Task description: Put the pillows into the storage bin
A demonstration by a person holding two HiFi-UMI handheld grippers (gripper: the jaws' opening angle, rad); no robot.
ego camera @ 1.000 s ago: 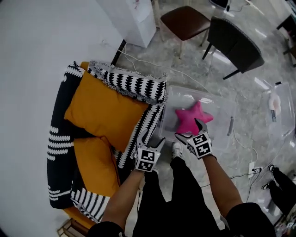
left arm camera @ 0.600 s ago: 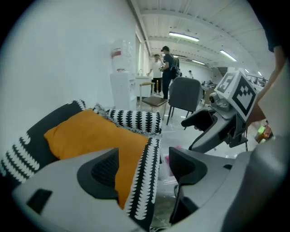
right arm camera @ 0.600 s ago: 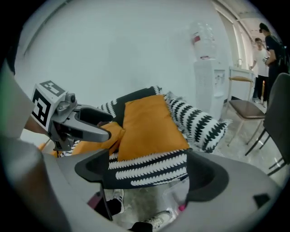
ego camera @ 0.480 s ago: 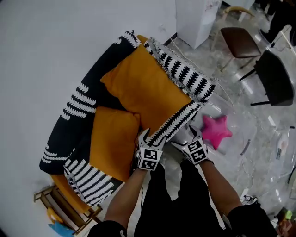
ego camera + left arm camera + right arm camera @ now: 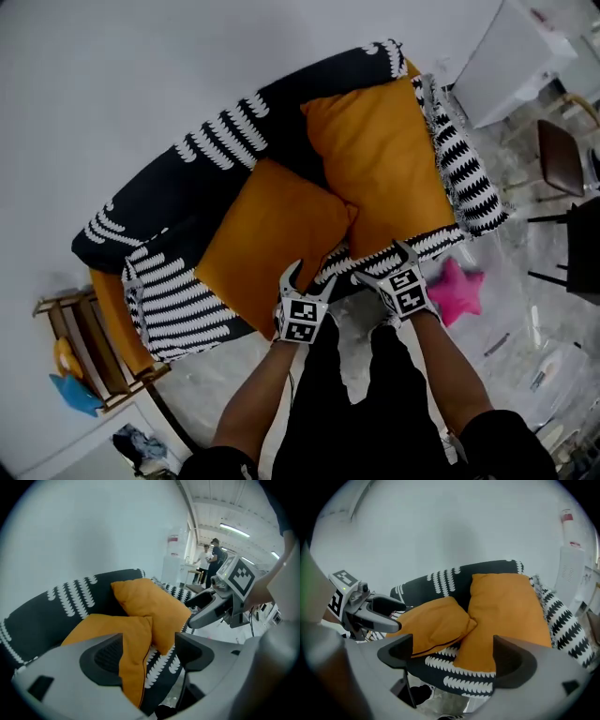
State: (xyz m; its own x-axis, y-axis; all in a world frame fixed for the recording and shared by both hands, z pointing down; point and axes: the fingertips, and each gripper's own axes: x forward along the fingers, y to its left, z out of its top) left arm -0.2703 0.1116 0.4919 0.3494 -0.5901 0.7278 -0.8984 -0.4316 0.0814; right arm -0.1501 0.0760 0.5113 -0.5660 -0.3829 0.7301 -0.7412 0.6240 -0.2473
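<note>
Pillows first: two orange ones sit on the sofa [image 5: 178, 202], the smaller pillow [image 5: 267, 239] leaning with one corner against the larger pillow [image 5: 380, 159], both on a black-and-white patterned throw [image 5: 173, 300]. A pink star pillow [image 5: 457, 291] lies low beyond the sofa's right end; whether a clear bin holds it cannot be told from this angle. Left gripper [image 5: 307, 279] hangs near the smaller pillow's lower edge, jaws spread wide, nothing pinched; that pillow's corner shows beyond the gap in the left gripper view. Right gripper [image 5: 382, 262] hovers just beside it at the throw's fringed front edge, jaws likewise spread and empty. Outward: white wall behind the sofa, wooden rack [image 5: 89, 347] at its left end, dark chair [image 5: 562, 155] and white cabinet [image 5: 525, 56] to the right.
</note>
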